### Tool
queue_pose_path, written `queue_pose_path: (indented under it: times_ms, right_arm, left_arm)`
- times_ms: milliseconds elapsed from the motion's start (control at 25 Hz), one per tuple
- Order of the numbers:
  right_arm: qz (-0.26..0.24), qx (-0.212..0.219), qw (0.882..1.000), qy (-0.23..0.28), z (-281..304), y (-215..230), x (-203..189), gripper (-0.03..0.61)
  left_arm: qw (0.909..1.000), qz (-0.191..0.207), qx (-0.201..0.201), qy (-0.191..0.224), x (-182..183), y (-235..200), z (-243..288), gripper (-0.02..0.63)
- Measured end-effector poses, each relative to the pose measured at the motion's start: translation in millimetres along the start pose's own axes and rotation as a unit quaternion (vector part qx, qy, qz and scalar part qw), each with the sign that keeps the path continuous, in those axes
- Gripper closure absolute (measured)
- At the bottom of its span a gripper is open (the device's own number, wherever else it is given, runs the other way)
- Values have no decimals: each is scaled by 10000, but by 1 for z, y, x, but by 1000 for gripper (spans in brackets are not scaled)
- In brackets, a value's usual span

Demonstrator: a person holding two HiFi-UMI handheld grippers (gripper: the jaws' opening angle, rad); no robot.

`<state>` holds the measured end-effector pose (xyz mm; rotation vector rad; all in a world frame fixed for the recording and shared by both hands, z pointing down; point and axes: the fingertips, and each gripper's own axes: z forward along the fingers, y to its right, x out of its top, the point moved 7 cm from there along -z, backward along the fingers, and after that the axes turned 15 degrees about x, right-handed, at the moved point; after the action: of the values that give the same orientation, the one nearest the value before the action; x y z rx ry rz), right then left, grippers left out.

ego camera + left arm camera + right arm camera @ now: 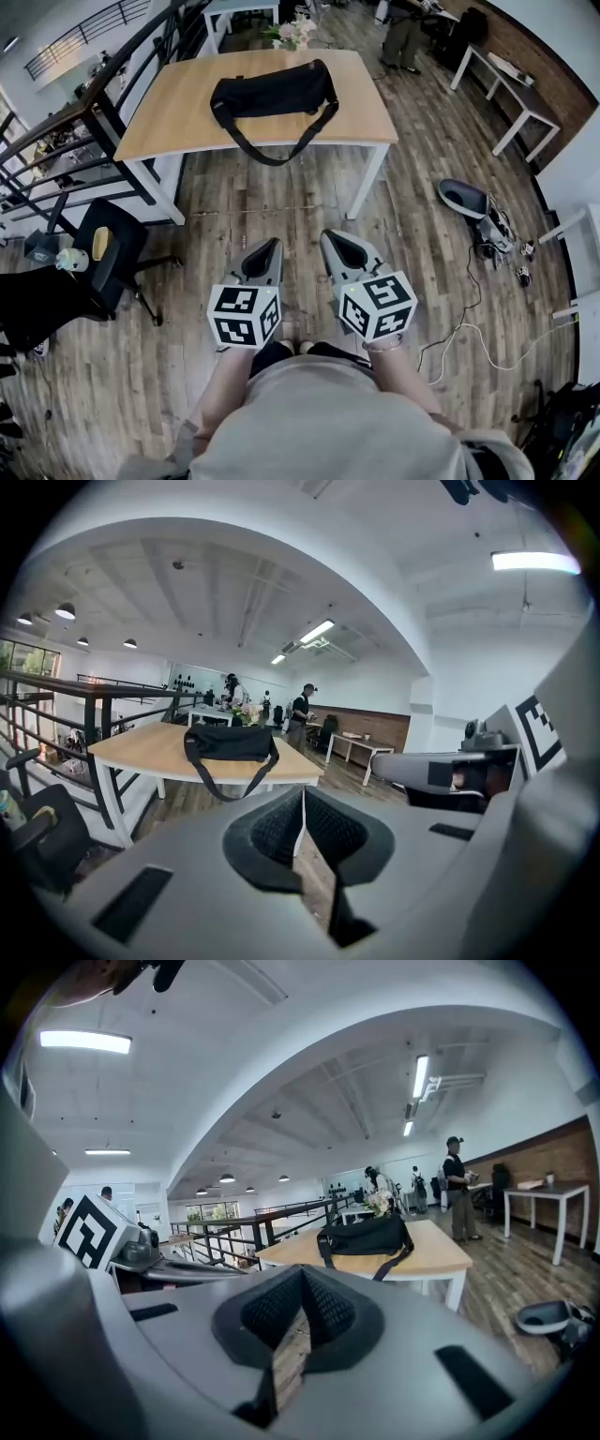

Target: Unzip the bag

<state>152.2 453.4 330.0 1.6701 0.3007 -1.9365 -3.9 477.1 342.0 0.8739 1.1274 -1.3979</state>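
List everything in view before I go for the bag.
bag: one, black, on the table, strap over the near edge
table: one, light wood top, white legs, ahead
flowers: one bunch, pale, behind the bag
chair: one, black, floor at left
railing: one, black, left of the table
bystander: one, dark top, beyond the table
left gripper: one, grey, shut, empty, short of the table
right gripper: one, grey, shut, empty, beside the left
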Motion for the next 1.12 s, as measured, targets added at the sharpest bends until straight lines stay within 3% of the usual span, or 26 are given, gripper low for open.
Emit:
queue_pose_path:
  times_ms: [320, 560, 640, 760, 1120]
  right_arm:
    - [163, 178, 9995, 179, 4, 2, -7, 572]
    - [276, -66, 9995, 172, 0, 0, -14, 569]
    - [331, -95, 9993, 123, 2, -2, -17, 500]
    - [350, -225, 9991, 54, 6, -5, -21, 506]
    - [453, -458, 9977, -207, 21, -11, -34, 460]
  left_arm:
    - [9999, -88, -56, 11, -3, -7, 5, 592]
    - [9998, -35, -198, -67, -7, -13, 3, 589]
    - [9997, -52, -220, -96, -8, -18, 3, 578]
    - [9994, -47, -292, -156, -10, -26, 3, 494]
    - [9982, -48, -428, -413, -21, -47, 9, 488]
